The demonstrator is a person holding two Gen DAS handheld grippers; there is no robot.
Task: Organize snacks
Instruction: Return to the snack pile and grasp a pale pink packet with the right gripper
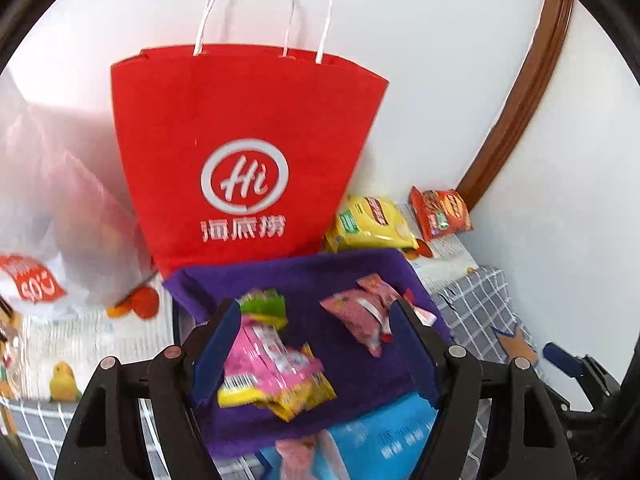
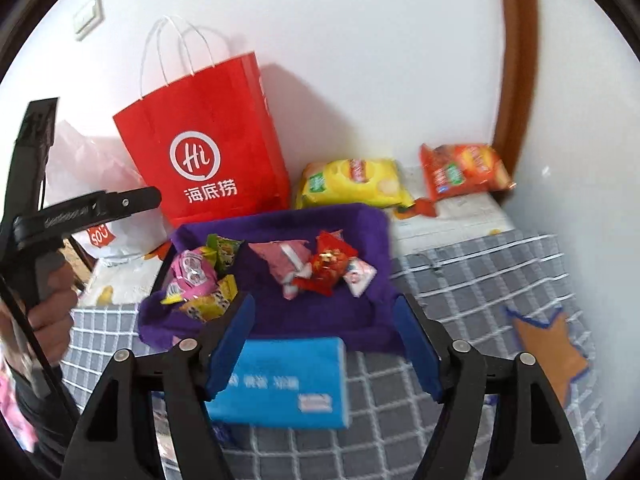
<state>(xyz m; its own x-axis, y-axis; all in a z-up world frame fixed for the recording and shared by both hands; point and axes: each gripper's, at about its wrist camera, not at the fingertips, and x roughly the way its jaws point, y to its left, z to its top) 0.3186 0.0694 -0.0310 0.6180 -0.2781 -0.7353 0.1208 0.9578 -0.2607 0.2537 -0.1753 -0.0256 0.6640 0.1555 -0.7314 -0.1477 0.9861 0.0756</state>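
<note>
- Red paper bag (image 2: 204,148): I read it standing upright against the wall at 11 o'clock in the right wrist view, white handles up. I cannot see inside it.
- Purple tray (image 2: 372,224): soft-walled, directly in front of the bag at 12 o'clock from my right gripper. It is the collection point for the small snacks.
- Blue packet (image 2: 288,380): flat on the checked cloth (image 2: 480,280), just in front of the tray's near wall. It lies below my right gripper, outside the tray.
- Yellow chip bag (image 2: 352,180) and orange chip bag (image 2: 460,172): both lie behind the tray at 1 o'clock near the wall, outside the tray.
- Small snacks in the tray: a pink packet (image 2: 192,276) with green and yellow packets at the tray's 9 o'clock side; a pink wrapper (image 2: 284,260) and a red packet (image 2: 328,268) at its centre.
- Right gripper (image 2: 326,344): jaws stand wide apart, nothing between the pads.
- Left gripper (image 1: 312,344): jaws wide apart above the tray, holding nothing; the packets seen between its fingers lie in the tray below.
- Progress, my judgement: small items are gathered; the blue packet and both chip bags are still unsorted, so the task is partly complete.
</note>
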